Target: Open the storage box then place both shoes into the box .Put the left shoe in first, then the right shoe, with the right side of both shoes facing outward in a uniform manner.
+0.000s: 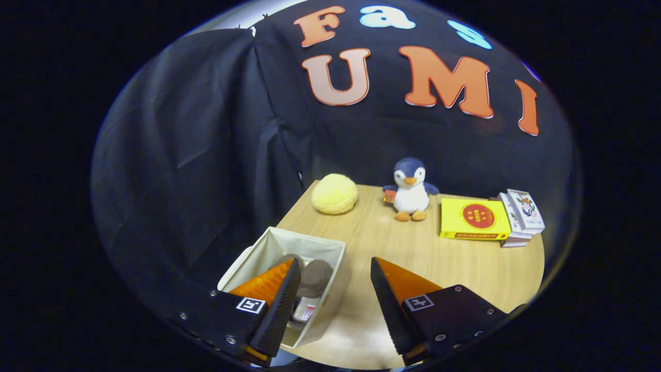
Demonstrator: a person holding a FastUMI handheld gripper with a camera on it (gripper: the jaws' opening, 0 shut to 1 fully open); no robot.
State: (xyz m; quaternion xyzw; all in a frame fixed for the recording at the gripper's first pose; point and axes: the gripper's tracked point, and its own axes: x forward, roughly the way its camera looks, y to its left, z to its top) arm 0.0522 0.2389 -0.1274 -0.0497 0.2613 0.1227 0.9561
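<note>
Your jaws (334, 289) stand wide apart, holding nothing; the open storage box (330, 247) at the counter's (454, 268) near left already holds shoes (312, 279). Back out high, clearing its rim.

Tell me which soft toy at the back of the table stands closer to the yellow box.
The penguin, standing just beside the yellow box; the round yellow plush lies farther away, beyond the penguin.
</note>
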